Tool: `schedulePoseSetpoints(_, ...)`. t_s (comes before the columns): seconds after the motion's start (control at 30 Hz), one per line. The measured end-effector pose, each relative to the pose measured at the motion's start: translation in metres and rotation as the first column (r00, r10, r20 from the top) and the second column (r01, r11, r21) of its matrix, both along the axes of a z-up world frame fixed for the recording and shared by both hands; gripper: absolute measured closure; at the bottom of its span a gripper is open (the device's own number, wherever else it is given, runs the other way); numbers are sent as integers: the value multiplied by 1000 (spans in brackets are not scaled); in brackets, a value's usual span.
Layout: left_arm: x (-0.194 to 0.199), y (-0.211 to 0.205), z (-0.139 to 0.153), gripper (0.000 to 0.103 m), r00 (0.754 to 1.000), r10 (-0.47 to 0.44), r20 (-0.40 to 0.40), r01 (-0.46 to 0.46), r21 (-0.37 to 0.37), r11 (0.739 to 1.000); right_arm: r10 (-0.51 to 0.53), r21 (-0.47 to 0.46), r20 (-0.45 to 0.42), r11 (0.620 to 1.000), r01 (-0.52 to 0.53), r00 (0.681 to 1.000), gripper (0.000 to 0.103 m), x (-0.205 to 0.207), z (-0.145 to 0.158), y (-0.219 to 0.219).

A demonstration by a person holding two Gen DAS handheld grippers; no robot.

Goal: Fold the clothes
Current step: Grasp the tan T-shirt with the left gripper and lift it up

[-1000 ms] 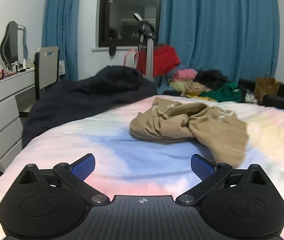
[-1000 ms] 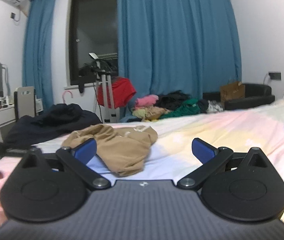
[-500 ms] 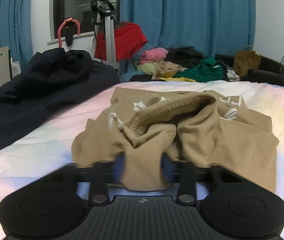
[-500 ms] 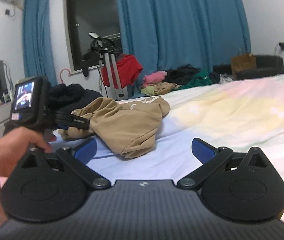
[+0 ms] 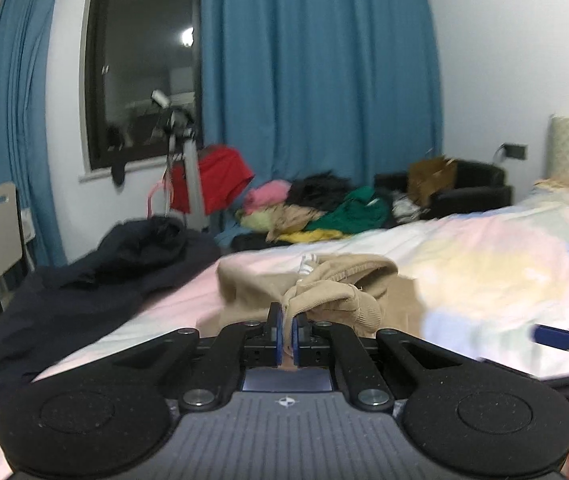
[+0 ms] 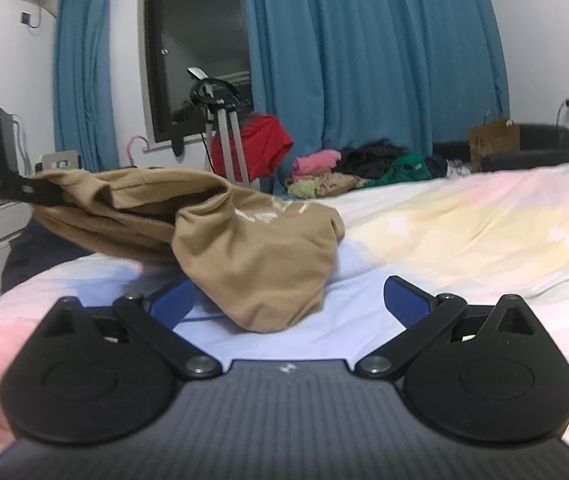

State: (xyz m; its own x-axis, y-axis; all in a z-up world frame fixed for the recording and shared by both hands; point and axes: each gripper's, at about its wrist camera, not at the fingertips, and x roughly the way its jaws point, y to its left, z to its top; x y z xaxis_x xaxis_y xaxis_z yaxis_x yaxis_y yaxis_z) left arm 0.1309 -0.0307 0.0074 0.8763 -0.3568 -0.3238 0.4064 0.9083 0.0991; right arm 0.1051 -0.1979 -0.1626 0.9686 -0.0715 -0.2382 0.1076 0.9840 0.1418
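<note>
Lifted since half a second ago, the tan sweatshirt (image 6: 244, 248) now hangs partly off the bed, one edge raised toward the upper left of the right wrist frame while its lower fold droops to the sheet at centre. In the left wrist view the left hand-held gripper (image 5: 287, 330) is pinched together on a bunched ribbed edge of the sweatshirt (image 5: 336, 296) at frame centre, the blue pads nearly touching with tan cloth between them. Before, those pads stood blurred on either side of the fabric. The right hand-held gripper (image 6: 290, 300) has its jaws spread apart low in its frame, the hanging fold sitting between them and just above the pastel bedsheet (image 6: 464, 232); whether the left pad touches the cloth I cannot tell. White lettering shows on the sweatshirt's upper side.

Outward from there, a dark navy garment (image 5: 96, 280) lies on the bed's left side in the left wrist frame. Beyond the bed, a pile of clothes (image 5: 316, 212) in pink, black, green and yellow sits at mid-frame, a red garment (image 6: 256, 148) hangs on a metal stand, and blue curtains (image 6: 364, 60) flank a dark window (image 6: 196, 48). A black armchair (image 5: 468, 188) holding a brown paper bag (image 5: 430, 174) stands at the right.
</note>
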Motion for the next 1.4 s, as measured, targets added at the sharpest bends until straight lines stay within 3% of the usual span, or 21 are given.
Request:
schedulePoseSetpoints(0.27,-135,41,31,99,996,-64,69,73,-132,989,108,-26,-50,994,-109,993,0,-51,21,30)
schedulePoseSetpoints(0.47,-165,70,28,99,995,-69,78,85,-223,971,210,10,-123,978,-211,970,2,-66,16,53)
schedulePoseSetpoints(0.63,-166,86,25,99,996,-38,81,62,-311,948,236,-12,-195,970,-243,952,22,-44,1,70)
schedulePoseSetpoints(0.77,-163,95,21,98,996,-14,84,42,-342,939,254,-50,-204,962,-269,945,31,-22,-10,79)
schedulePoseSetpoints(0.93,-147,108,17,98,997,39,62,-12,-383,924,286,-76,-187,950,-304,940,31,3,-17,86)
schedulePoseSetpoints(1.2,-103,123,5,98,988,137,-66,-152,-416,897,258,66,-183,966,-250,949,34,34,-25,60)
schedulePoseSetpoints(1.27,-95,123,3,98,988,137,-77,-156,-416,896,249,110,-173,966,-232,953,45,35,-24,52)
schedulePoseSetpoints(1.4,-81,120,-1,98,988,132,-86,-155,-399,904,268,122,-201,961,-248,942,77,41,-27,49)
